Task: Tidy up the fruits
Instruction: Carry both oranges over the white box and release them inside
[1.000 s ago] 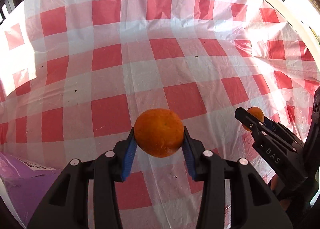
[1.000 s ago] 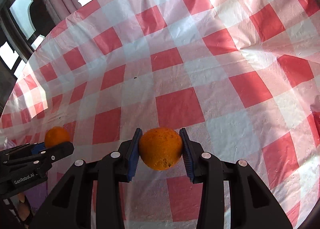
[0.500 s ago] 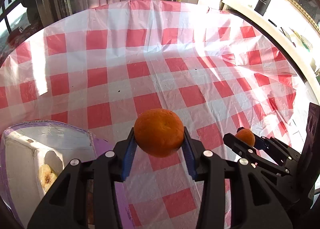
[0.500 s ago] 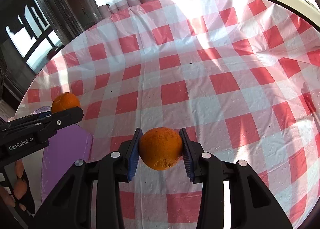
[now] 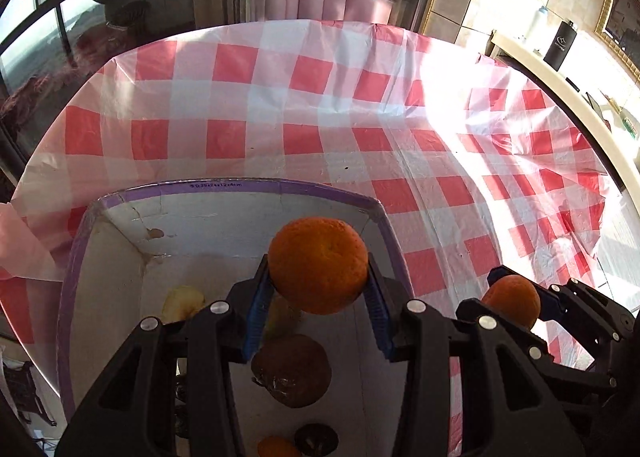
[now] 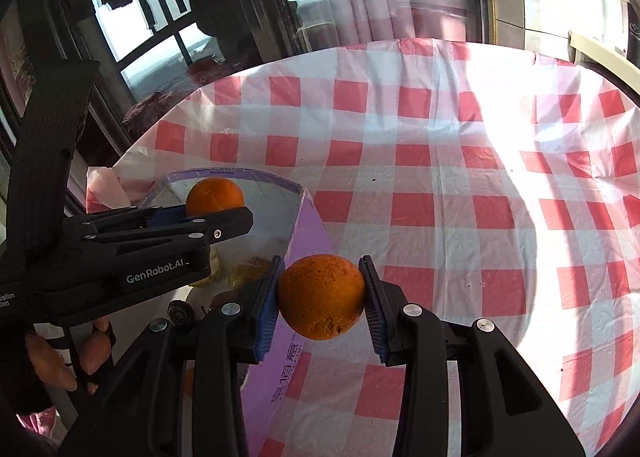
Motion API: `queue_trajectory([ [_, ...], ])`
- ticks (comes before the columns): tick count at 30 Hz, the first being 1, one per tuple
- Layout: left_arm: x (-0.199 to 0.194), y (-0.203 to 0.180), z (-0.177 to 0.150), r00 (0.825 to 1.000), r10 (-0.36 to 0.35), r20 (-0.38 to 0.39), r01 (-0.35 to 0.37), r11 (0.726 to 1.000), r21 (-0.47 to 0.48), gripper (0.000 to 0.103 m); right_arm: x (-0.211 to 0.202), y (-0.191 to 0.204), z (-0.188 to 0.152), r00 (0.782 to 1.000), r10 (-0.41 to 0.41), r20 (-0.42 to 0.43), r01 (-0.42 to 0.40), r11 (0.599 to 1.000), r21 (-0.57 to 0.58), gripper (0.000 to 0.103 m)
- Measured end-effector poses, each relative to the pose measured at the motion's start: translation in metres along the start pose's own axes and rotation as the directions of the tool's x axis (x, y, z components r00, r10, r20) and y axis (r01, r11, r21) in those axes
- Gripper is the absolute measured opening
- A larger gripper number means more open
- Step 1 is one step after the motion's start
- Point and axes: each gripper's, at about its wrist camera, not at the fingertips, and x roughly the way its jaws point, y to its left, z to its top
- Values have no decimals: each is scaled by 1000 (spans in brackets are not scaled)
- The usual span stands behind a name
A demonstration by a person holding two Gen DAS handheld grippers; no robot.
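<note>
From my left wrist view, my left gripper [image 5: 318, 289] pinches 1 orange [image 5: 318, 265] between its blue pads, held above the open box [image 5: 240, 187], whose white interior this view alone lays bare: a dark brown fruit [image 5: 292, 371] under the held orange, a pale yellowish fruit [image 5: 182, 303] toward the left wall, and 2 more pieces at the bottom edge that I cannot identify. My right gripper [image 5: 516, 299] shows at lower right, clamped on a second orange [image 5: 512, 301] over the checked tablecloth [image 5: 320, 117]. From my right wrist view, my right gripper [image 6: 322, 297] squeezes that second orange [image 6: 321, 297] just outside the box's purple side wall [image 6: 296, 297], above the cloth [image 6: 460, 197]; only here do that outer wall and its printing appear. My left gripper [image 6: 224, 213] reaches in sideways over the box, its orange [image 6: 214, 197] at the tips. Both oranges are round, with no long axis I can tell.
</note>
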Motion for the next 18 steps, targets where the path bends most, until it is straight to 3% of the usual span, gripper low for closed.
queue_trajectory([
  [9, 7, 75, -20, 996, 65, -66, -72, 990, -120, 44, 22, 74, -16, 984, 124, -128, -149, 967, -206, 38],
  [16, 23, 97, -33, 987, 59, -147, -79, 988, -135, 44, 56, 113, -38, 929, 146, -339, -264, 904, -336, 38],
  [18, 32, 94, -31, 984, 47, -173, -65, 993, -102, 44, 67, 123, -44, 911, 111, -398, -272, 886, -376, 38],
])
